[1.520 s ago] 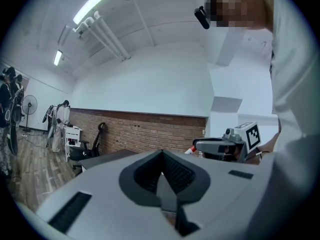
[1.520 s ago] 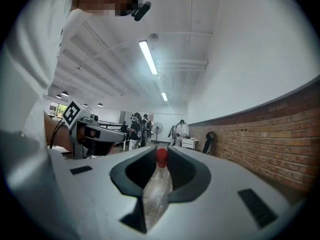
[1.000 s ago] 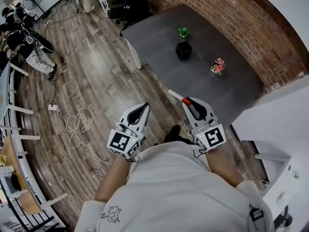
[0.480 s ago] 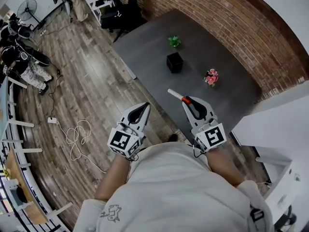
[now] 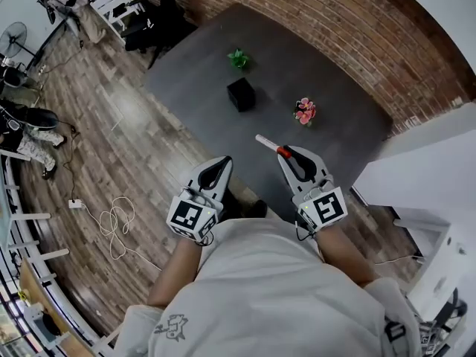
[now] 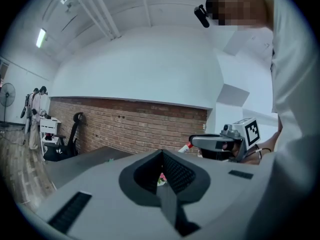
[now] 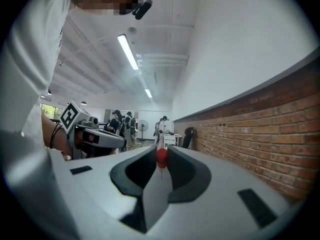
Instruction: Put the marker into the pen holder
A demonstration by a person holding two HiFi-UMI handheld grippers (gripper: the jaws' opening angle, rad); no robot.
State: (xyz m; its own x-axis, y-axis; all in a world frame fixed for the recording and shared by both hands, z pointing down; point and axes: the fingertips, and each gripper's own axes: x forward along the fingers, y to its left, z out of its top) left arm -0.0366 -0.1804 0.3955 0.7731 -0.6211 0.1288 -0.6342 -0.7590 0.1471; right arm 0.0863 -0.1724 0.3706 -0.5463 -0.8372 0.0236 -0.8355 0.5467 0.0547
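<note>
1. Marker (image 5: 271, 146): clamped crosswise at the tips of the right gripper (image 5: 295, 152). The red cap sits between the jaws and the white barrel sticks out to that gripper's left. The right gripper view shows the same: red cap (image 7: 161, 156) pinched, jaws partway closed on it.
2. Left gripper (image 5: 221, 162): jaws together, nothing in them. It rides level beside the right gripper, a little behind.
3. Change vs a sec ago: both grippers have carried fwd w/ the person. The right gripper's tips and the marker are now over the near edge of the dark table (image 5: 335, 95) rather than over the wood floor. Grip on the marker is unchanged.
4. Pen holder (image 5: 241, 94): black cube, now ahead of the right gripper and off to its left, still well apart from the marker tip. A pink flower pot (image 5: 303, 111) sits nearly straight ahead and nearer.
5. Meaning: still the approach phase. My guess is what's left is to reach fwd-left, tip the marker upright over the holder's opening and let go.
</note>
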